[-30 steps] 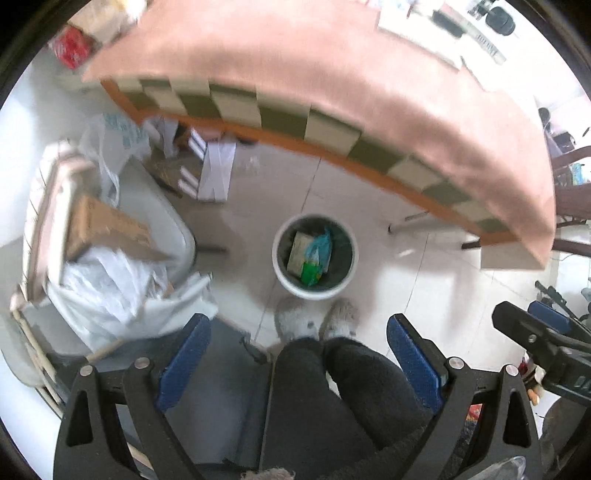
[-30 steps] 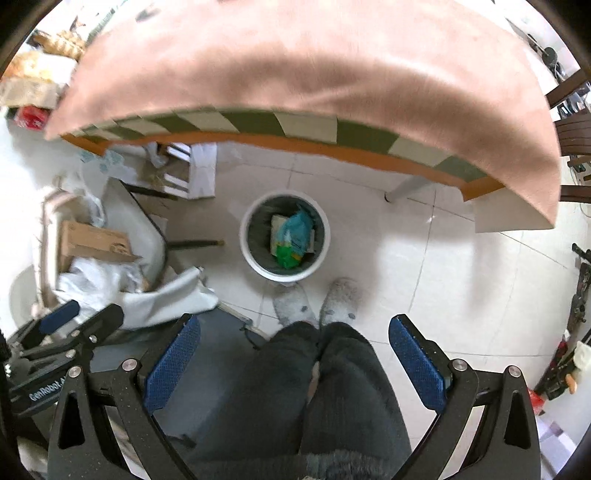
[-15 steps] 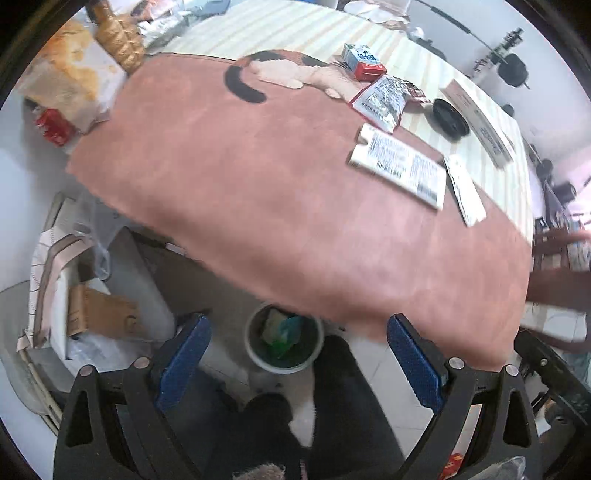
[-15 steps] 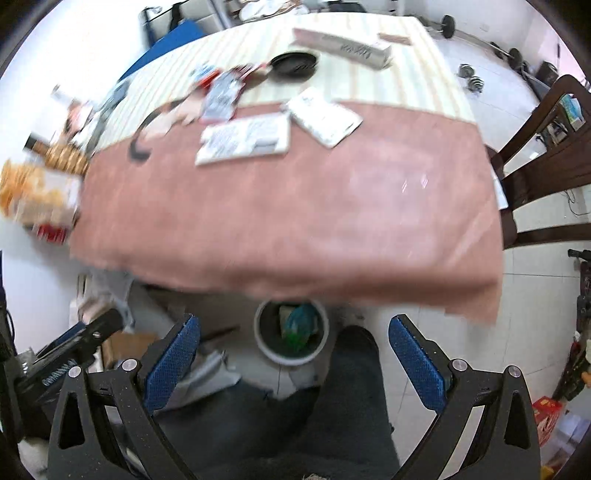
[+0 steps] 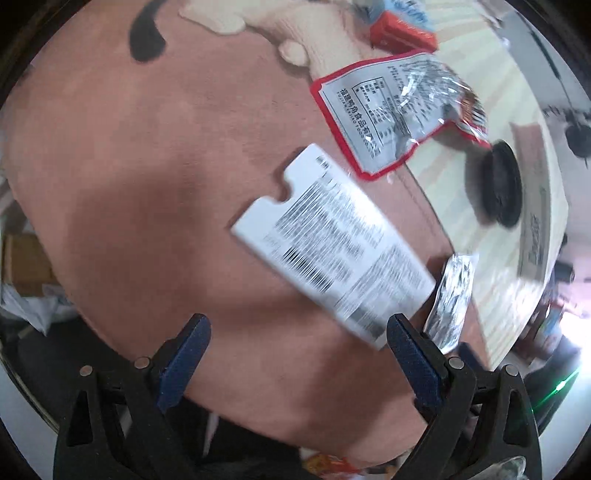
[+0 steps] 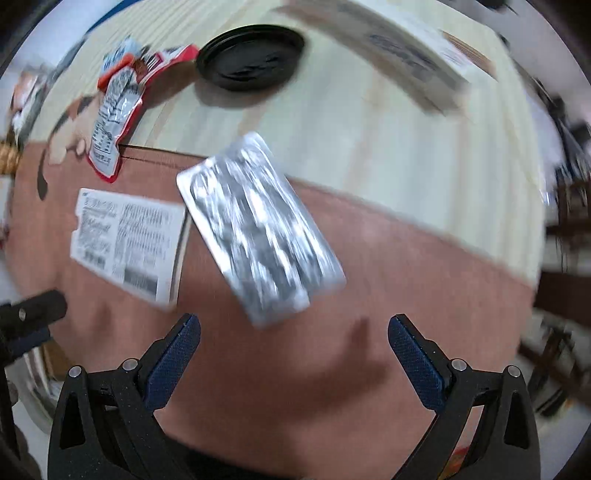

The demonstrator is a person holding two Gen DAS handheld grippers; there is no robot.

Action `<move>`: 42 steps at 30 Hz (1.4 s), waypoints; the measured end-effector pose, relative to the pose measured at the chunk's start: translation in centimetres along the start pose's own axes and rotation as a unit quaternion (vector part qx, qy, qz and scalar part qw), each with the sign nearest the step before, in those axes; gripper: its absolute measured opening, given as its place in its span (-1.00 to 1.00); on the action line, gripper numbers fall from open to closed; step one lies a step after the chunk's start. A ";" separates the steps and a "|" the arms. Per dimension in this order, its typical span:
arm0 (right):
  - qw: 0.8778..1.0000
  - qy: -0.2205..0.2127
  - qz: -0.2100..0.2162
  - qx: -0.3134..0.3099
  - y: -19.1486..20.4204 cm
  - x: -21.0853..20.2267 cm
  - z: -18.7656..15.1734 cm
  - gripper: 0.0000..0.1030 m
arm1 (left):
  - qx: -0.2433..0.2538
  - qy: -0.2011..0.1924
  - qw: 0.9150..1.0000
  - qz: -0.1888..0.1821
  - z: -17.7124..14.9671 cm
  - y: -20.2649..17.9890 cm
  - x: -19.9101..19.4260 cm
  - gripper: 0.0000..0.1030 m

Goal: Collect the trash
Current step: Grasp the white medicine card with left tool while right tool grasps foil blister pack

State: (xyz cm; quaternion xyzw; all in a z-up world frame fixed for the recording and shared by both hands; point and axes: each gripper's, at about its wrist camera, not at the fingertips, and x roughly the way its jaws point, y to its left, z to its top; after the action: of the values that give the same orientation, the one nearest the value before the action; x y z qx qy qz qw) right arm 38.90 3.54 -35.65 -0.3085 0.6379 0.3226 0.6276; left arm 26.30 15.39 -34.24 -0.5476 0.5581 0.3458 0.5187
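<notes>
Both grippers hang over a table with a pink cloth. A flat white carton with barcodes lies just beyond my left gripper, which stands open and empty. A silver foil blister pack lies just ahead of my right gripper; its jaws are wide and closing slightly, with nothing between them. A red-edged silver snack wrapper lies farther back. The white carton and the wrapper also show at the left of the right wrist view.
A black round lid and a long white box lie on the striped far part of the table. A red and blue small box sits near the wrapper. A dark wooden chair stands at the right edge.
Both grippers swung up from over the floor bin and the person's legs to above the table. The trash on the cloth now fills the views and the bin is out of sight.
</notes>
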 end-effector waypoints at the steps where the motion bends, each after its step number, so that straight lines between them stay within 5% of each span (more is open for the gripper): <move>1: 1.000 0.002 -0.001 -0.008 0.3 0.5 0.6 0.58 | -0.018 0.008 1.000 -0.013 0.6 0.0 0.3 0.89; 5: 0.999 -0.020 -0.036 -0.032 1.0 0.2 1.6 0.23 | -0.085 0.027 0.995 -0.040 2.3 0.4 1.3 0.88; 9: 0.999 -0.013 -0.010 0.041 -3.2 -0.6 1.2 0.08 | -0.128 0.037 0.990 -0.039 3.2 0.3 2.4 0.87; 11: 0.998 -0.009 -0.003 0.063 -4.8 -1.0 1.0 -0.27 | -0.140 0.036 0.989 -0.032 3.5 -0.1 2.9 0.87; 15: 0.994 0.020 0.047 0.100 -7.5 -0.8 1.3 -0.22 | -0.081 0.016 0.996 0.028 3.2 -2.3 3.3 0.80; 17: 0.990 0.027 0.066 0.121 -8.8 -0.8 1.7 0.24 | -0.020 -0.006 0.999 0.047 3.0 -3.9 3.0 0.78; 18: 0.989 0.021 0.075 0.128 -9.3 -1.0 1.8 0.28 | 0.044 -0.029 0.997 0.064 2.6 -5.3 2.5 0.78; 19: 0.988 0.017 0.078 0.132 -9.7 -1.1 1.9 0.33 | 0.090 -0.036 0.992 0.080 2.3 -6.3 2.5 0.78; 23: 0.987 0.008 0.082 0.136 -10.4 -1.0 2.9 0.37 | 0.263 -0.052 0.951 0.151 0.4 -9.2 2.9 0.78; 25: 0.988 0.003 0.078 0.134 -10.0 -0.7 3.9 0.49 | 0.262 -0.047 0.951 0.156 0.4 -8.8 2.9 0.78; 29: 0.993 -0.010 0.015 0.115 -7.6 -0.5 4.9 0.58 | 0.172 -0.024 0.977 0.124 1.4 -6.4 3.8 0.77; 31: 0.993 -0.022 -0.014 0.111 -6.5 -0.4 4.8 0.52 | 0.136 -0.033 0.984 0.109 1.1 -5.1 3.7 0.56; 35: 0.995 -0.056 -0.032 0.077 -5.0 -1.0 4.0 0.11 | 0.169 -0.047 0.978 0.115 -1.1 -4.2 3.4 0.53; 39: 0.994 -0.038 0.025 0.096 -5.4 -0.8 3.3 0.01 | 0.252 -0.067 0.951 0.167 -3.9 -3.7 3.7 0.53; 42: 0.988 -0.028 0.066 0.134 -7.8 -0.7 3.9 0.15 | 0.221 -0.055 0.964 0.137 -4.2 -1.8 4.0 0.54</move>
State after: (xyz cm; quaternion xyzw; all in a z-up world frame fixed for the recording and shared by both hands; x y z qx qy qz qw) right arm 47.48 1.92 -35.19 -0.1693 0.6766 0.2836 0.6581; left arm 27.77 10.14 -36.79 -0.3176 0.6608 0.3120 0.6042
